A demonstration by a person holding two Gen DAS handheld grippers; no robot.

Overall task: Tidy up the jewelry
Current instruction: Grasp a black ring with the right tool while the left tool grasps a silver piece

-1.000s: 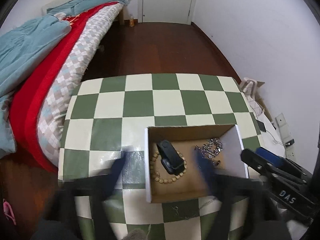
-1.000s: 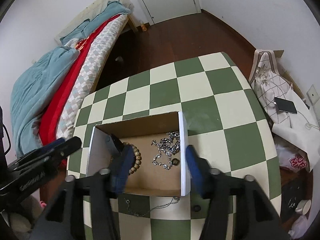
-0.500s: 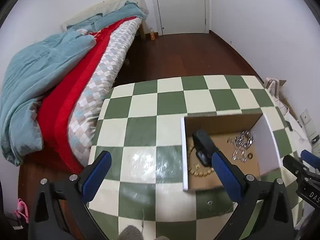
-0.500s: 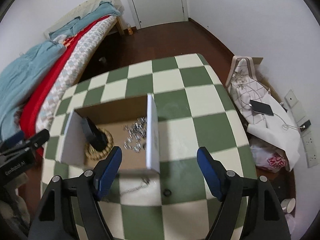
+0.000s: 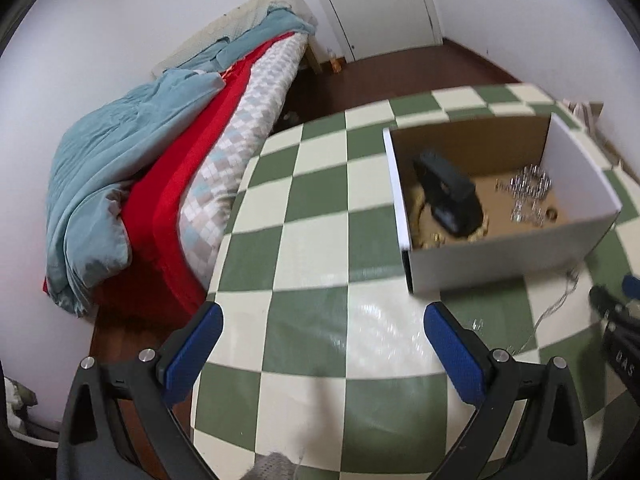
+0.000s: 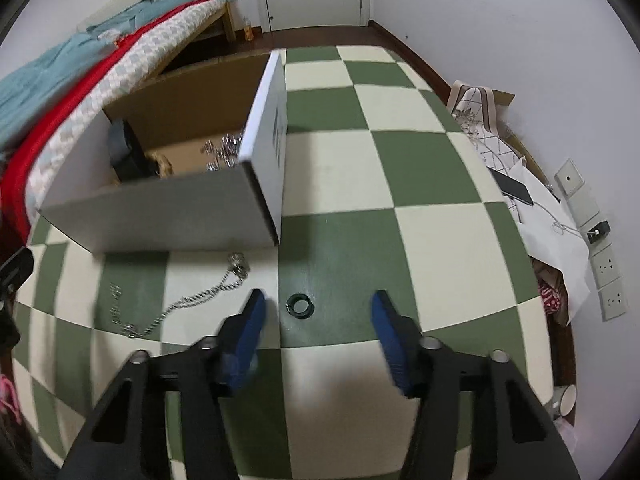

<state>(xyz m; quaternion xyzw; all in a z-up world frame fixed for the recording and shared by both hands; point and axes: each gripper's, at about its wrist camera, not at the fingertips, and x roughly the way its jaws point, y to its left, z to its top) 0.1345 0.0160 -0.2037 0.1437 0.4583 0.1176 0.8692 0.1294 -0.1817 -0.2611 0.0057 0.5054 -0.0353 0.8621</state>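
Holding my right tool point(image 6: 316, 308) spread apart over the dark ring point(image 6: 300, 305) on the desk point(image 6: 420, 168), beside the box point(image 6: 160, 216); my left tool point(image 5: 320, 332) gapes, empty.

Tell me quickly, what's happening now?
Both grippers open, empty. Right gripper over dark green ring. Silver chain outside white cardboard box. Nothing in the way.
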